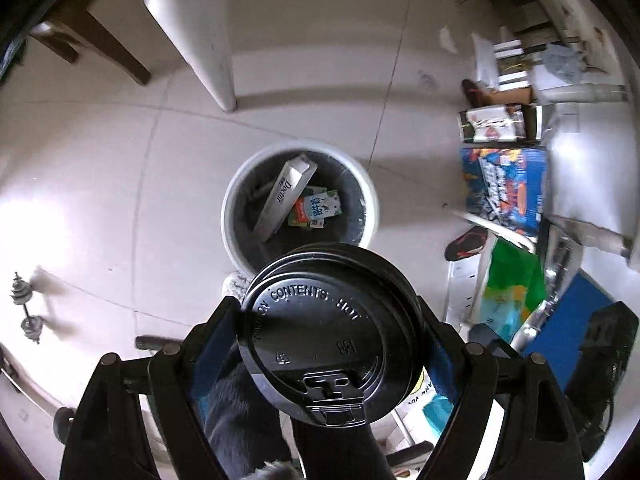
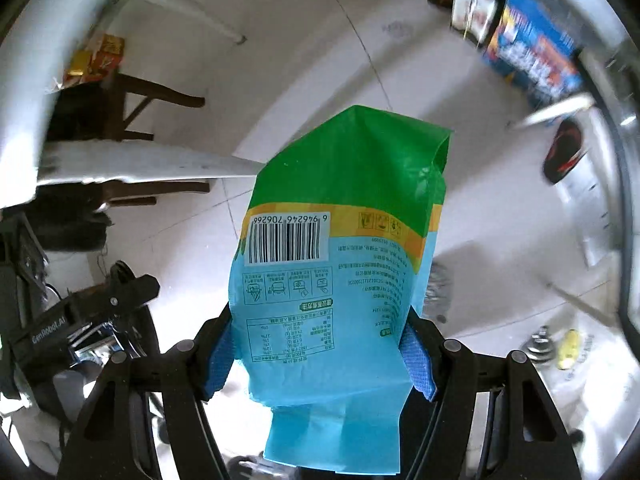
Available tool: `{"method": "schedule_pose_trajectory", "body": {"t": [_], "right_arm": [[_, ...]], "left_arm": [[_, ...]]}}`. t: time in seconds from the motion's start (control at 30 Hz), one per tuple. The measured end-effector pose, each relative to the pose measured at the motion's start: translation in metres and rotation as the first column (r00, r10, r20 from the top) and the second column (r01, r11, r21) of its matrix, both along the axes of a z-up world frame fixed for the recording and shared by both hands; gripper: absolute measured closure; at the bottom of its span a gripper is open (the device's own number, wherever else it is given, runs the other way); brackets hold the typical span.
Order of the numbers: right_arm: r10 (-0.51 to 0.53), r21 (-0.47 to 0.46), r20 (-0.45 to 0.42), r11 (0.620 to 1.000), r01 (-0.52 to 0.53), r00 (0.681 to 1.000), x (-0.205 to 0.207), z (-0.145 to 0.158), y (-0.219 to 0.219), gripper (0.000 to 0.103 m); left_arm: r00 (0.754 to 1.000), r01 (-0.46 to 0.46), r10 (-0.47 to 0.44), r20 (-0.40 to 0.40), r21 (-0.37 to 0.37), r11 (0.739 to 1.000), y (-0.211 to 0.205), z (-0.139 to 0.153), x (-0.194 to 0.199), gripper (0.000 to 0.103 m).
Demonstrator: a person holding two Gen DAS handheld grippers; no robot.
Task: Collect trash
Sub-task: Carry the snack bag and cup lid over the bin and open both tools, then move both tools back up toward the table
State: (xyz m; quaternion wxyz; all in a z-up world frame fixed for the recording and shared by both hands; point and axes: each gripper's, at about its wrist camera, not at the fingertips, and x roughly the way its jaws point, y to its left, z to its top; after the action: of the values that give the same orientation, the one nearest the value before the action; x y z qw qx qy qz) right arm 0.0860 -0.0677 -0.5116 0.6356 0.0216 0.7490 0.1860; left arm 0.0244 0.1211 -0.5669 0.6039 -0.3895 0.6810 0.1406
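The black lid (image 1: 326, 336) is reading "CAUTION CONTENTS HOT"; the binned box (image 1: 286, 196) "Doctor"; the green-blue bag (image 2: 340, 260) showing barcode 6946246706266; the left device (image 2: 48, 330) "GenRobot.AI"

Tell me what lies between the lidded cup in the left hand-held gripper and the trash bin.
Nothing: in the left wrist view the cup overlaps the trash bin rim directly.
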Motion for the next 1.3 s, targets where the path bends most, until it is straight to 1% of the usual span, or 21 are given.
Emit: {"method": "schedule_pose_trajectory", "body": {"t": [0.07,0.1,0.13,0.17,0.23,0.27,0.3,0.33,0.4,0.47,0.53,0.6,0.7,0.77,0.8,0.83,0.93,1.07,1.3], "right_arm": [[-0.006,0.007,-0.031,1.000,0.006,1.000,0.004,-0.049,0.003,0.031],[-0.007,0.012,-0.041,1.000,0.007,0.999,0.006,-0.061,0.006,0.031],[-0.005,0.019,-0.058,1.000,0.006,0.998,0.006,-0.086,0.009,0.030],[0.007,0.021,-0.067,1.000,-0.006,0.998,0.005,-0.103,0.013,0.030],[0.036,0.029,-0.081,0.999,-0.034,0.996,0.002,-0.134,0.022,0.028],[0.050,0.028,-0.089,0.998,-0.048,0.995,0.001,-0.147,0.026,0.028],[0.062,0.025,-0.101,0.998,-0.059,0.993,0.000,-0.160,0.030,0.021],[0.066,0.026,-0.108,0.998,-0.064,0.992,-0.001,-0.168,0.032,0.017],[0.079,0.034,-0.116,0.997,-0.076,0.990,-0.001,-0.184,0.041,0.006],[0.096,0.021,-0.113,0.995,-0.094,0.989,-0.003,-0.191,0.047,0.000],[0.108,0.003,-0.106,0.994,-0.109,0.988,-0.005,-0.191,0.051,0.000],[0.127,-0.013,-0.095,0.992,-0.129,0.987,-0.002,-0.190,0.048,0.000],[0.159,-0.075,-0.055,0.984,-0.163,0.986,-0.005,-0.178,0.049,0.000],[0.188,-0.126,-0.009,0.974,-0.187,0.982,-0.009,-0.167,0.051,0.000],[0.200,-0.143,0.006,0.970,-0.197,0.980,-0.010,-0.164,0.048,0.000],[0.227,-0.186,0.030,0.958,-0.218,0.973,-0.013,-0.158,0.050,0.000],[0.253,-0.225,0.056,0.946,-0.234,0.966,-0.014,-0.145,0.043,0.000],[0.287,-0.250,0.086,0.933,-0.259,0.954,-0.021,-0.126,0.042,0.000],[0.314,-0.241,0.129,0.930,-0.278,0.941,-0.030,-0.078,0.034,0.000]], "left_arm": [[1.000,-0.011,0.011,-0.008,-0.028,1.000,0.004,-0.033,0.000,0.017],[1.000,-0.014,0.013,-0.010,-0.032,0.999,0.006,-0.044,0.001,0.016],[1.000,-0.013,0.012,-0.010,-0.033,0.999,0.008,-0.057,0.001,0.016],[1.000,-0.011,0.011,-0.007,-0.033,0.999,0.010,-0.067,0.001,0.016],[1.000,-0.015,0.015,-0.007,-0.014,1.000,0.015,-0.078,-0.002,0.014],[1.000,-0.017,0.017,-0.007,-0.007,1.000,0.018,-0.079,-0.005,0.010],[1.000,-0.021,0.021,-0.009,-0.005,1.000,0.020,-0.082,-0.007,0.002],[1.000,-0.024,0.024,-0.010,-0.006,1.000,0.021,-0.085,-0.008,0.000],[1.000,-0.027,0.027,-0.011,0.005,1.000,0.023,-0.085,-0.013,0.000],[1.000,-0.022,0.023,-0.020,0.028,0.999,0.027,-0.082,-0.017,0.000],[1.000,-0.026,0.026,-0.014,0.063,0.998,0.028,-0.078,-0.020,0.000],[1.000,-0.020,0.021,-0.009,0.120,0.993,0.028,-0.073,-0.022,0.000],[0.999,0.023,-0.016,-0.032,0.246,0.969,0.024,-0.062,-0.028,0.000],[0.998,0.052,-0.040,-0.047,0.282,0.958,0.021,-0.058,-0.032,0.000],[0.997,0.069,-0.054,-0.058,0.292,0.954,0.018,-0.056,-0.034,0.000],[0.996,0.076,-0.060,-0.062,0.292,0.953,0.016,-0.055,-0.036,0.000],[0.994,0.101,-0.080,-0.080,0.295,0.950,0.011,-0.049,-0.043,0.000],[0.989,0.135,-0.112,-0.091,0.309,0.941,0.002,-0.034,-0.047,0.000],[0.987,0.161,-0.147,-0.067,0.321,0.933,-0.013,0.009,-0.052,0.000]]}}
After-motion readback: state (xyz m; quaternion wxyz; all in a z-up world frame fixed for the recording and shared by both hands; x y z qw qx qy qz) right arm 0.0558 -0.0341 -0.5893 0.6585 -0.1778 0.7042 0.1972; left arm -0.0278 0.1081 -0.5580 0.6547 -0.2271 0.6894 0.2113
